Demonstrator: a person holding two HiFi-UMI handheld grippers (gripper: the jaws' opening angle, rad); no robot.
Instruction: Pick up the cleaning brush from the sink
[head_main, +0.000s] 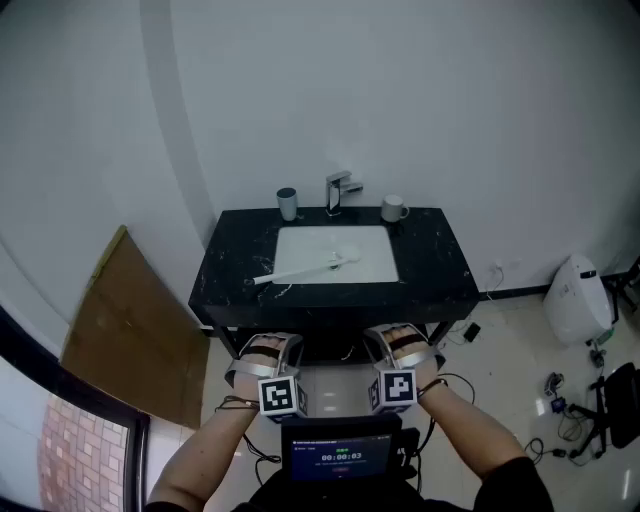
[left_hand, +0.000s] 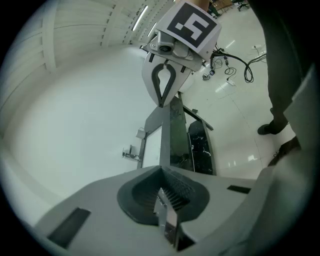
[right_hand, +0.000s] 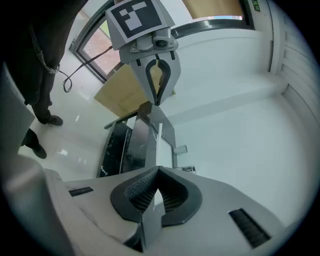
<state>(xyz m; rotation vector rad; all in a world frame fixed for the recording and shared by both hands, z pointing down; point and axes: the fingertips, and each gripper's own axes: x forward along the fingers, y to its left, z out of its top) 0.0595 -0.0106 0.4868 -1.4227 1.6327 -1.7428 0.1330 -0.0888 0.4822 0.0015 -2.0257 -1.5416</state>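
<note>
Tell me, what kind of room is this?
Likely a washroom corner: a white sink set in a black countertop, a chrome faucet behind it, and a mug beside the faucet.

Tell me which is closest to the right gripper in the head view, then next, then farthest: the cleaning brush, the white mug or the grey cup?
Counting out from the right gripper, as the head view shows it:
1. Cleaning brush: lying in the sink, nearest.
2. White mug: at the back, on the right.
3. Grey cup: at the back, on the left, farthest.
</note>
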